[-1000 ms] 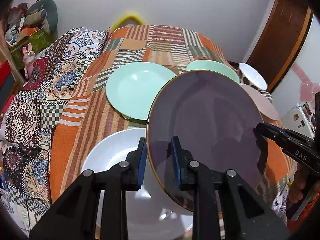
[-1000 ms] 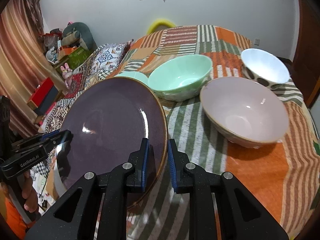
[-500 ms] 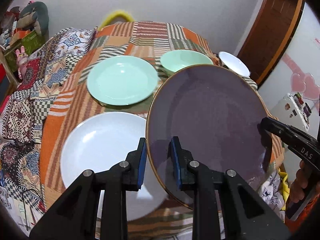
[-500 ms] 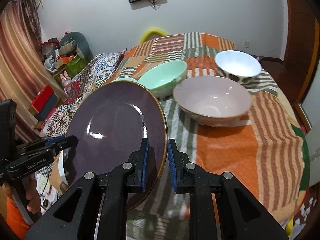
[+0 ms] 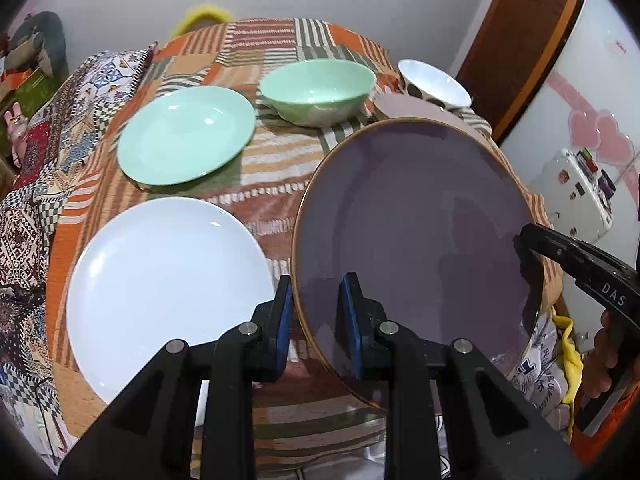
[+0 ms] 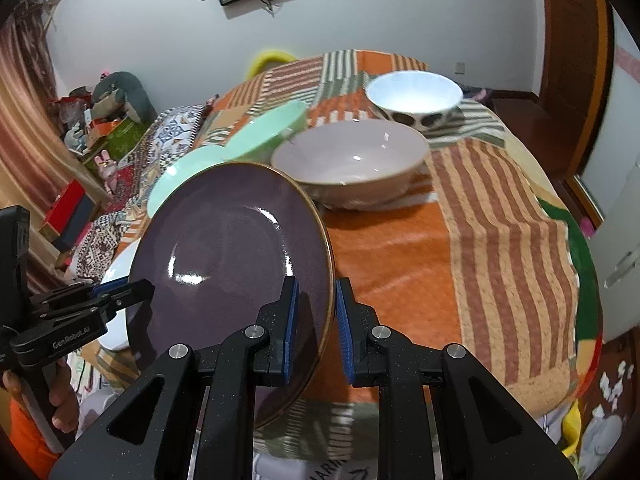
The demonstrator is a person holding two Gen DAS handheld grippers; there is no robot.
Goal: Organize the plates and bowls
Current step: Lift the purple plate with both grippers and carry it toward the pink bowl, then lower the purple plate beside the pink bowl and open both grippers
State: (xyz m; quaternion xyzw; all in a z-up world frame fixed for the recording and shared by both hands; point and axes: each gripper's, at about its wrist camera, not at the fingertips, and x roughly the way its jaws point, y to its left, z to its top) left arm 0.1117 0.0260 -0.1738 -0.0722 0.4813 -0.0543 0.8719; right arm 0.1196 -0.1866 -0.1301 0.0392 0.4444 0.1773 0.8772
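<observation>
Between the two claws hangs a purple plate (image 5: pixel 412 236), tilted and lifted off the patchwork cloth (image 6: pixel 500 248), with each claw nipping an opposite edge. At the near left edge, the left gripper (image 5: pixel 316 316) has its blue pads closed on the gold-trimmed rim, one pad on the face and one behind. Across the dish, the right gripper (image 6: pixel 316 316) is clamped tight on the other rim, its jaws as narrow as they go with the plate edge between them. Just left of the left claw, a white plate (image 5: pixel 160 288) lies flat on the cloth, its edge close to the held rim. Ahead and left of that claw sits a mint plate (image 5: pixel 184 134), and straight ahead, beyond the held dish, a mint bowl (image 5: pixel 318 90). Directly ahead of the right claw a pale pink bowl (image 6: pixel 352 164) rests just past the far rim of the purple plate, nearest of all things in that direction; behind it stands a white bowl with dark spots (image 6: pixel 414 96). To the right of the right claw the striped cloth lies bare. A hand (image 6: pixel 60 392) grips the left tool's handle, low at the left of that view.
</observation>
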